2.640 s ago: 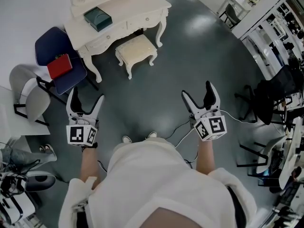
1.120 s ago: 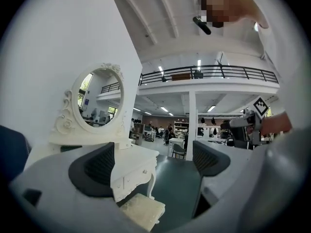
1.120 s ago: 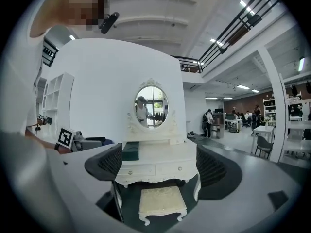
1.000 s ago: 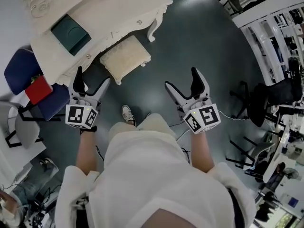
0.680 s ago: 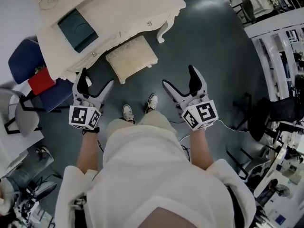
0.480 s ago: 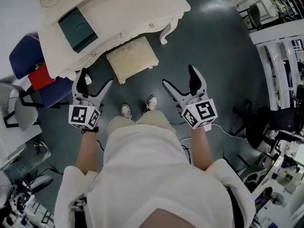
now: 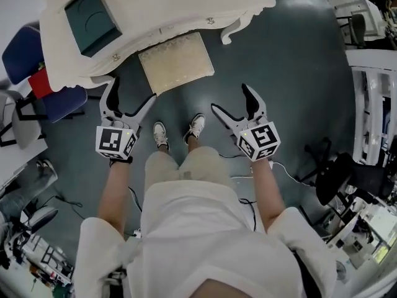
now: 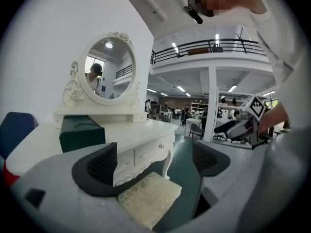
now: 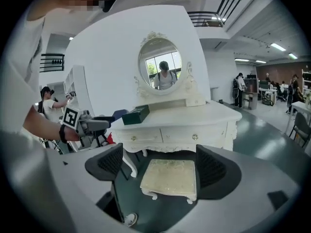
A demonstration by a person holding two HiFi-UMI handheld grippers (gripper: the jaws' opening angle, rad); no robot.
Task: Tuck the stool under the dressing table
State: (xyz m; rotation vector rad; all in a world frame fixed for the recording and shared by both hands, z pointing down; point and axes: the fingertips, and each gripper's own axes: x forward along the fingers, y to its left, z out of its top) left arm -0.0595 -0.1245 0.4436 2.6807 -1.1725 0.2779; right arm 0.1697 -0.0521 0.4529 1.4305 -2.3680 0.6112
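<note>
The cream cushioned stool stands on the dark floor in front of the white dressing table, its far edge at the table's drawer front. My left gripper hovers open just near-left of the stool, holding nothing. My right gripper hangs open near-right of it, also with nothing in it. In the left gripper view the stool lies low between the open jaws, below the table. From the right gripper view the stool sits between the jaws, before the table's drawers.
A dark green box rests on the table top, and an oval mirror rises behind it. A blue chair with a red item stands left of the table. The person's shoes are close behind the stool. Cables trail on the floor.
The person has stepped toward the table, so the stool and table now lie closer. Both grippers have come nearer the stool's near corners and stay open.
</note>
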